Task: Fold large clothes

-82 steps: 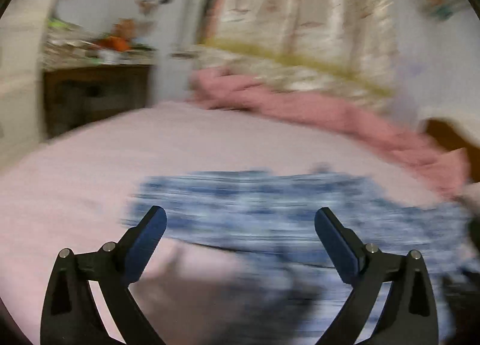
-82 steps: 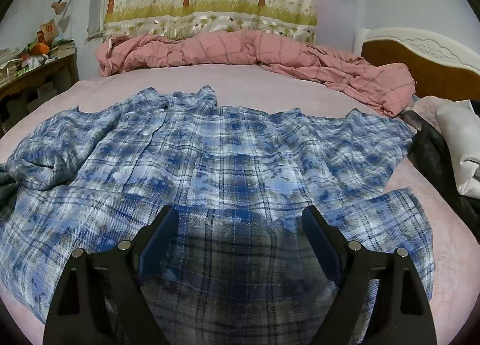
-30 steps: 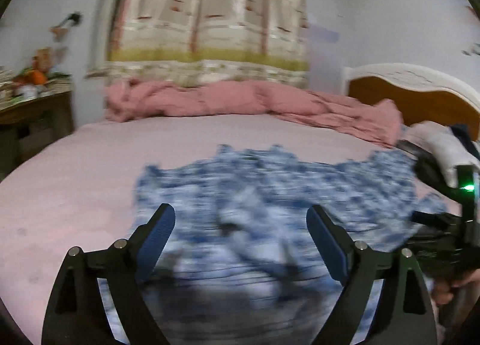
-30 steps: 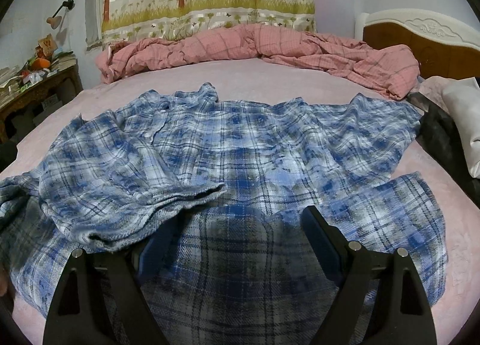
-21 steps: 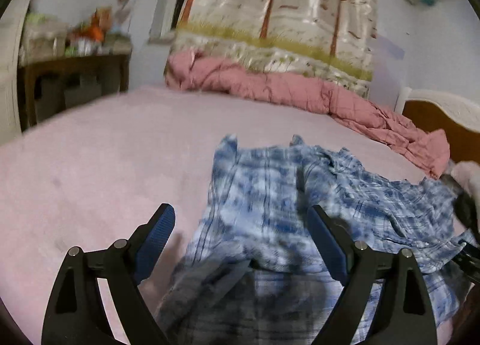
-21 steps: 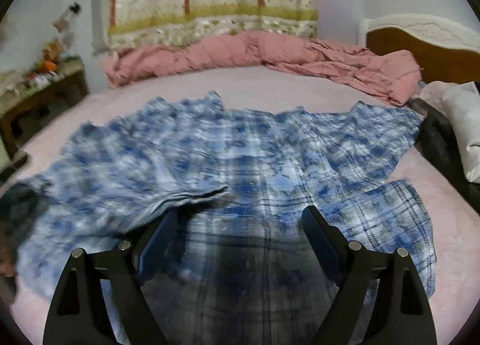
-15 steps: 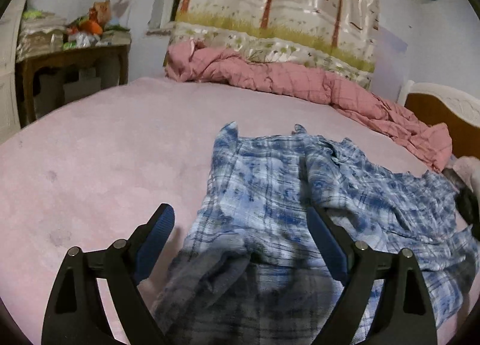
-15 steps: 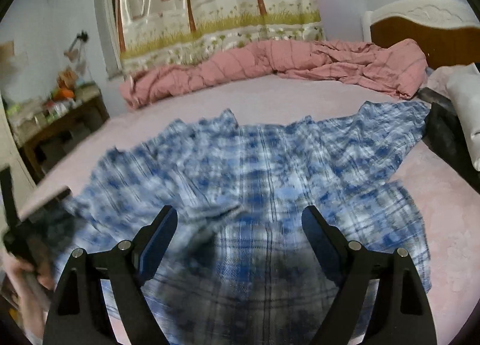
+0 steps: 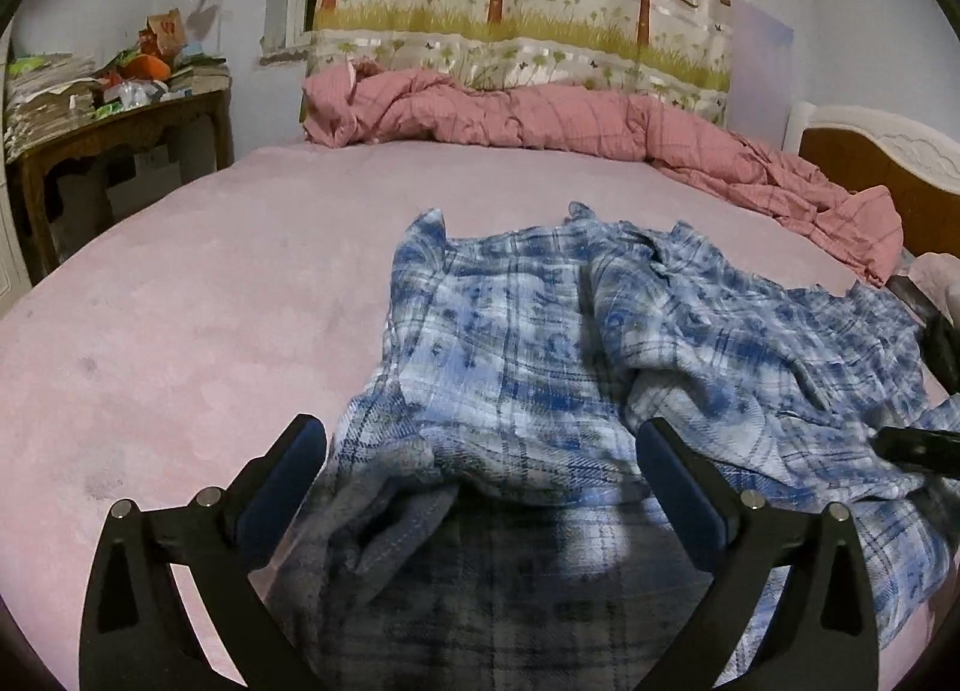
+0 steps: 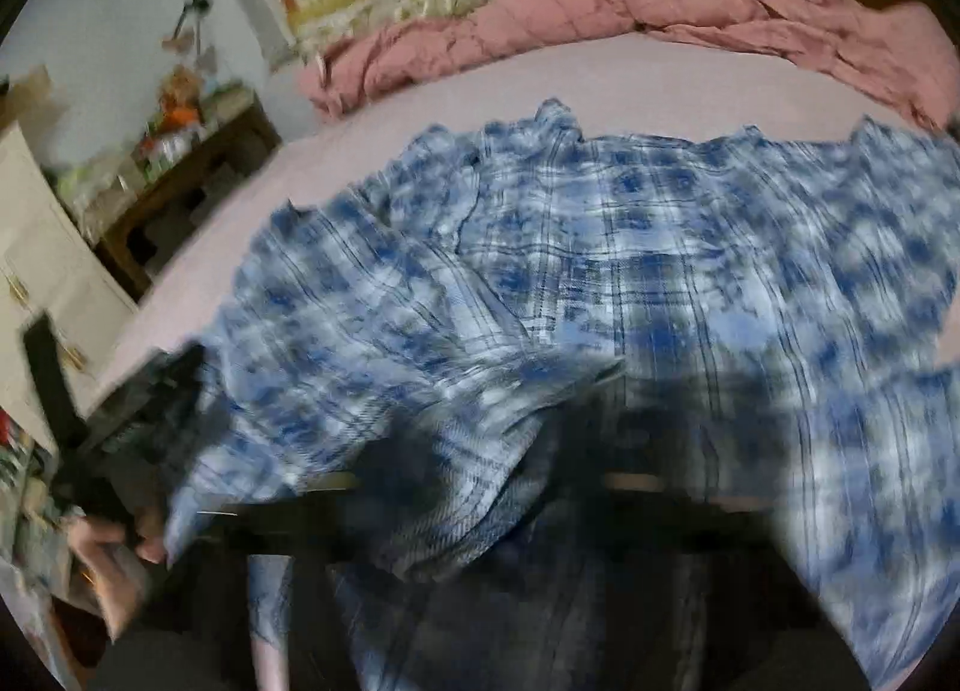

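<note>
A blue plaid shirt [image 9: 540, 367] lies on the pink bed [image 9: 210, 301], its left side folded over onto the middle. My left gripper [image 9: 480, 439] hovers low over the shirt's near edge; its jaws are opening wide, with cloth lying under them and touching neither pad. The right wrist view is blurred. There the shirt [image 10: 630, 271] bunches up and drapes over my right gripper [image 10: 510, 511], whose jaws are shut together on a gathered fold of it, the fingers mostly hidden by cloth.
A rumpled pink quilt [image 9: 570, 114] runs along the far side of the bed under a curtain. A cluttered wooden table [image 9: 120, 132] stands at the left and a wooden headboard [image 9: 870, 168] at the right. A hand [image 10: 108, 547] shows low left in the right wrist view.
The shirt's left side has been folded over onto its middle. My right gripper went from wide open to shut on the cloth and swung left. The left gripper dropped lower over the shirt.
</note>
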